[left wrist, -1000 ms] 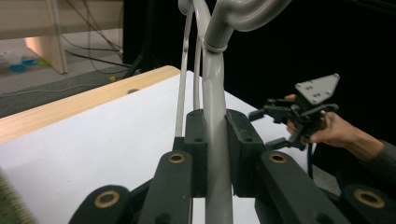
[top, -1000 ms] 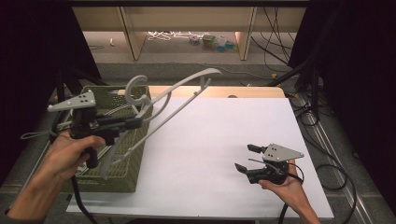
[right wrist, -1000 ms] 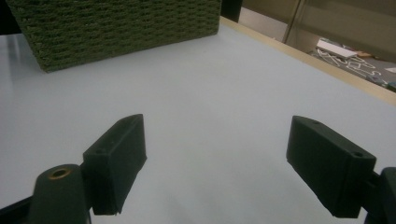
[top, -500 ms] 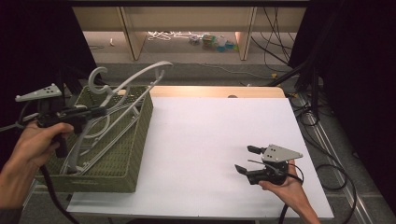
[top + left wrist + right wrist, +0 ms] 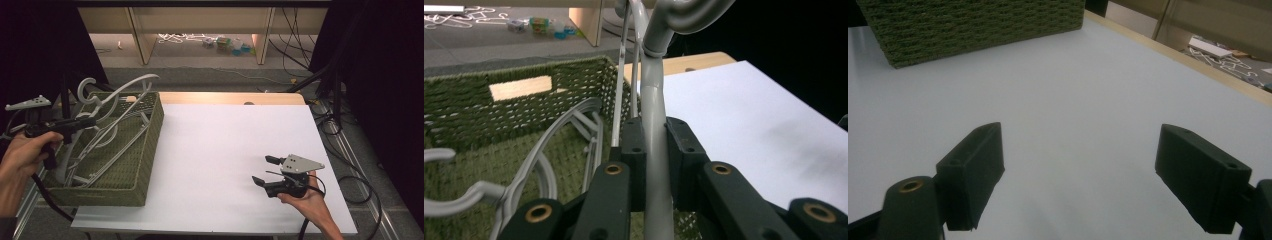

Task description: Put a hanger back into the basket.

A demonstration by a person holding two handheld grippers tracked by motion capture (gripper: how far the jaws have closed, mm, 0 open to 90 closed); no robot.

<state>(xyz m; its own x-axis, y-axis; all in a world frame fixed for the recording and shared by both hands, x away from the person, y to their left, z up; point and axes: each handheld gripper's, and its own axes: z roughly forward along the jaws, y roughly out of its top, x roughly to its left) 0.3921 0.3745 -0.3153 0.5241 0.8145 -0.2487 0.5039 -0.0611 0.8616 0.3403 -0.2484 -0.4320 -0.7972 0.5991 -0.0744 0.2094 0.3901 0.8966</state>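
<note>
From the high view, the left gripper point(image 5: 82, 121) is seen clamped on a pale grey plastic clothes hanger point(image 5: 117, 100), which is held tilted over the olive-green woven basket point(image 5: 150, 150) at the table's left edge, its hook point(image 5: 87, 87) curling above the basket's far rim. More grey hangers point(image 5: 100, 150) of the same smooth, curved plastic are seen lying crossed inside the basket. On the smooth white tabletop point(image 5: 225, 150), well apart from the basket, the right gripper point(image 5: 265, 170) is held low near the front right, jaws spread with nothing between them. In the left gripper view, the black jaws are seen pressed tight on the hanger's rounded grey neck point(image 5: 655, 150), which rises between the pads to the hook above; a thin grey rod point(image 5: 620, 90) of the hanger runs just beside it, and the basket's coarse weave point(image 5: 499, 115) with its slotted handle hole point(image 5: 521, 87) is shown behind. In the right gripper view, the two blocky black pads point(image 5: 973, 170) are seen wide apart over bare white table point(image 5: 1073, 100), touching nothing, with the basket's rough green wall point(image 5: 973, 25) at the far left corner.
</note>
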